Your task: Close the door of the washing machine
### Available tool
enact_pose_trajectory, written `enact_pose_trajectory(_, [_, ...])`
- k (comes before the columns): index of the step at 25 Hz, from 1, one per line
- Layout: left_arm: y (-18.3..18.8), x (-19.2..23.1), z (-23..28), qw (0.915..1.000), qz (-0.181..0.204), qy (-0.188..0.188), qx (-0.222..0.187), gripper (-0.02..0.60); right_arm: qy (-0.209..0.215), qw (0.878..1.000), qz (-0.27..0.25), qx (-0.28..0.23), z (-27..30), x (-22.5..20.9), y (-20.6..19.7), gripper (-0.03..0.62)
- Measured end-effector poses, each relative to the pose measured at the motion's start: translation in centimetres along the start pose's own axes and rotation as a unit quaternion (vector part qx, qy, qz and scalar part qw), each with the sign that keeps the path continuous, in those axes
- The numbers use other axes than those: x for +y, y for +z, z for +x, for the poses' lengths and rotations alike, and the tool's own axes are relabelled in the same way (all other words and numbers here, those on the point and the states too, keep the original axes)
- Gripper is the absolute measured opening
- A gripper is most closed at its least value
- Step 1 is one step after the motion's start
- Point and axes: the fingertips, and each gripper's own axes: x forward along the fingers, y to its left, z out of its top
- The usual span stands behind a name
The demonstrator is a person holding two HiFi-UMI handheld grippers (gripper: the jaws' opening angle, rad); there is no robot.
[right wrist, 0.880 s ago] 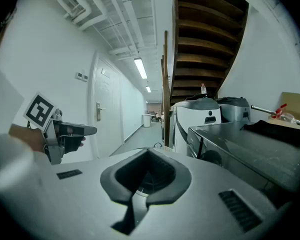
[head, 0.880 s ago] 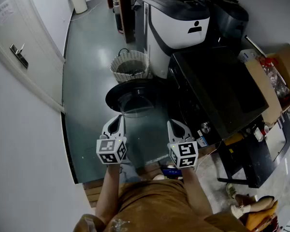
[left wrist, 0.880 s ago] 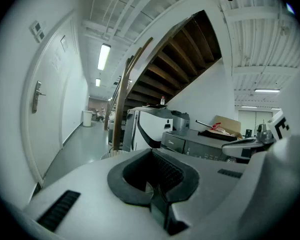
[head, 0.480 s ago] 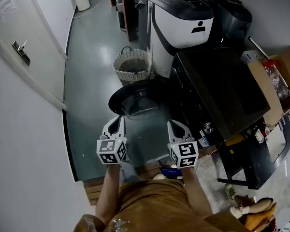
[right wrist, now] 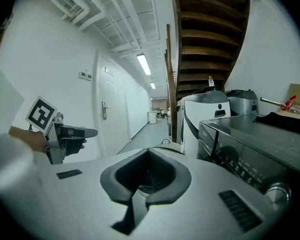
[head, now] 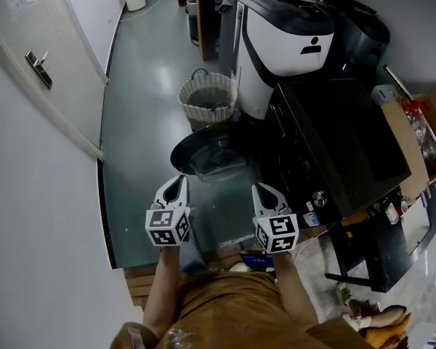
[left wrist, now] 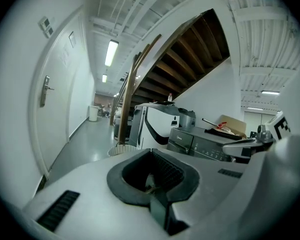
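Holding both grippers side by side above floor, tilted slightly down. Left gripper: jaws together, nothing between. Right gripper: jaws together, also empty. Washer black, at right edge of floor. Door round, wide open, swung out over floor, just ahead of both grippers, neither touching it. Basket just beyond door, beside white machine.
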Motion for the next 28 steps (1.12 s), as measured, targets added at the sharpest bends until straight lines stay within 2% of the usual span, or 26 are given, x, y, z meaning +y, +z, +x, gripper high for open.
enact_pose_trajectory(7, [-1.2,1.8,3.0,0.9991,-0.002,-0.023,0.035,0.04,-0.019,1.0,0.01,0.016,1.9,-0.3,-0.8,0.012])
enact_pose_trajectory(10, [-1.6,2.5,4.6,0.9981,0.003,-0.034,0.053,0.114,-0.025,0.999,0.015,0.023,2.9,-0.5,-1.3,0.012])
enact_pose_trajectory(14, [-1.9,3.5,6.2,0.9967,0.022,-0.042,0.066,0.121,-0.03,0.999,0.022,0.033,4.2,-0.3,-2.0,0.012])
enact_pose_trajectory(28, [-3.7,8.8,13.7,0.991,0.027,-0.068,0.113,0.16,-0.052,0.995,0.035,0.073,9.3,-0.7,-4.1,0.012])
